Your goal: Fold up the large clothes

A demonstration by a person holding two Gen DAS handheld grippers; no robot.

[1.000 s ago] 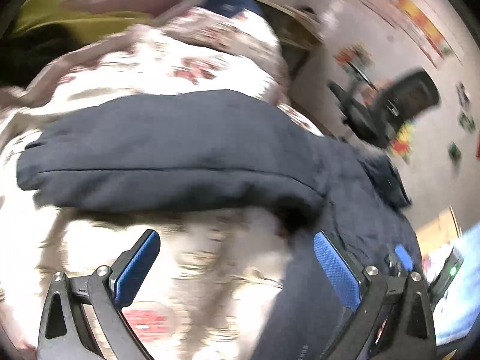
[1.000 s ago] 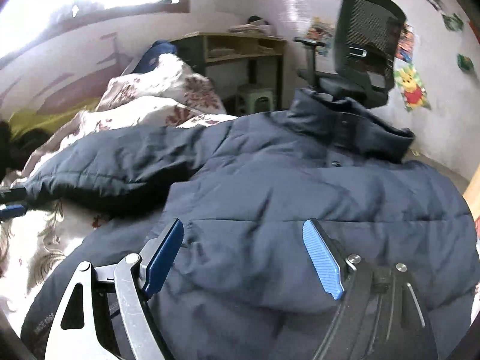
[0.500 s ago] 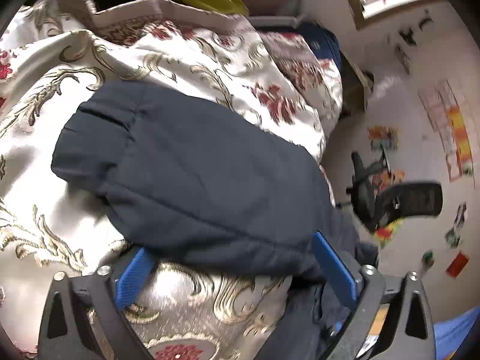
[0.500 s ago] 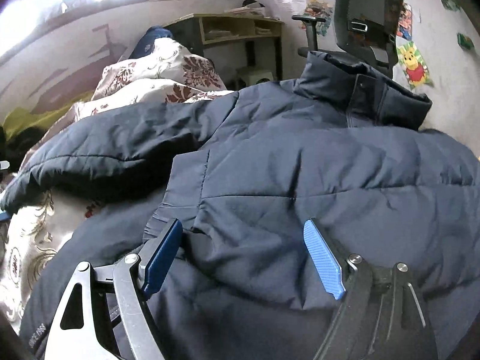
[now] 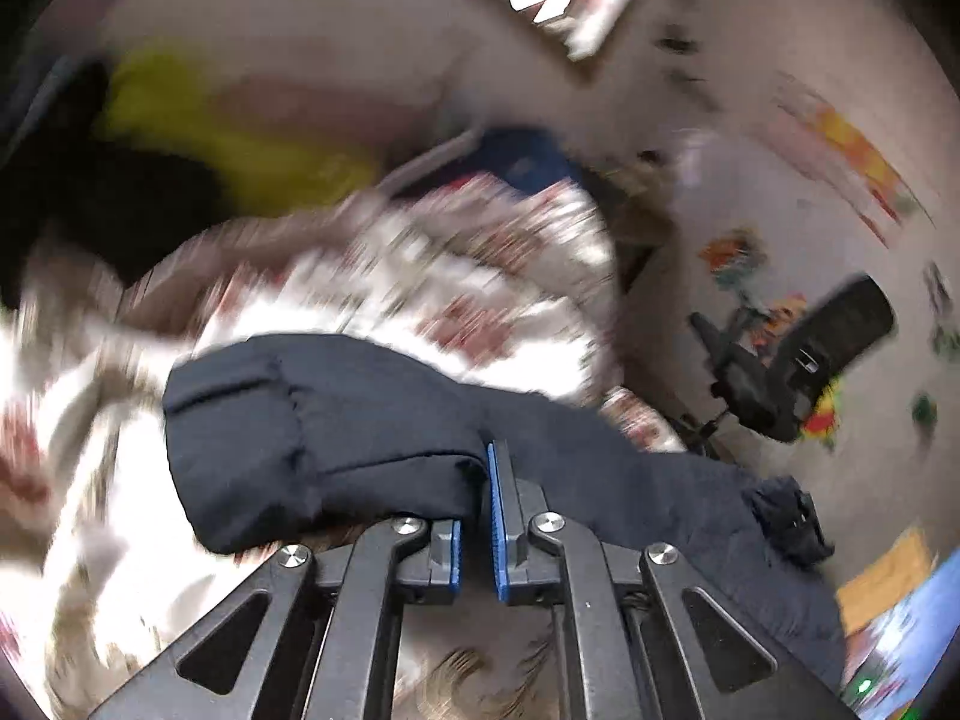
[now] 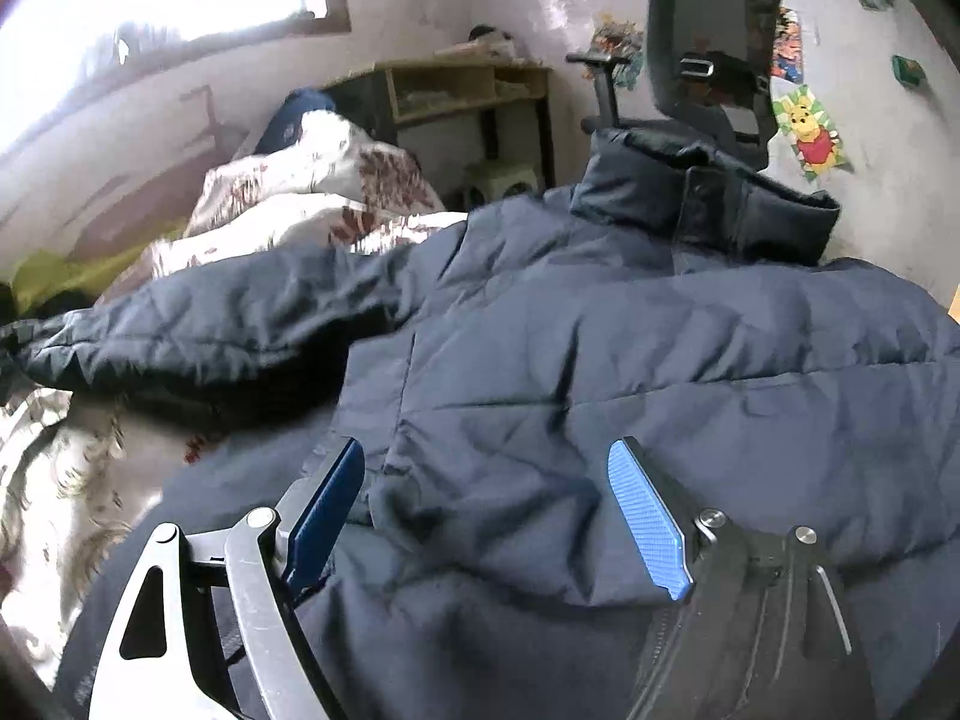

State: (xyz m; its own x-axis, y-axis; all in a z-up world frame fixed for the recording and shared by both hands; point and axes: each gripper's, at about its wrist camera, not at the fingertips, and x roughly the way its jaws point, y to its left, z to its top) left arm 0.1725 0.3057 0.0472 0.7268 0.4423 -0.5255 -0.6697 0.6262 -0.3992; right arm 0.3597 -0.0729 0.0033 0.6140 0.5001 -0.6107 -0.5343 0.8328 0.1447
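— Where's the jacket [image 6: 600, 360]?
— Spread on the patterned quilt [image 6: 54, 480], under and ahead of the right gripper [image 6: 486, 516], whose jaws gape apart.
— And the left gripper [image 5: 477, 516]?
— Pinched on the sleeve [image 5: 312, 432] near its cuff, though the background's blurred.

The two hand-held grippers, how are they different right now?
The left hand-held gripper is shut, pinching the navy jacket's sleeve; the right hand-held gripper is open, holding nothing. The left's view is blurry; the right's is sharper, over the jacket body. Both have blue pads.
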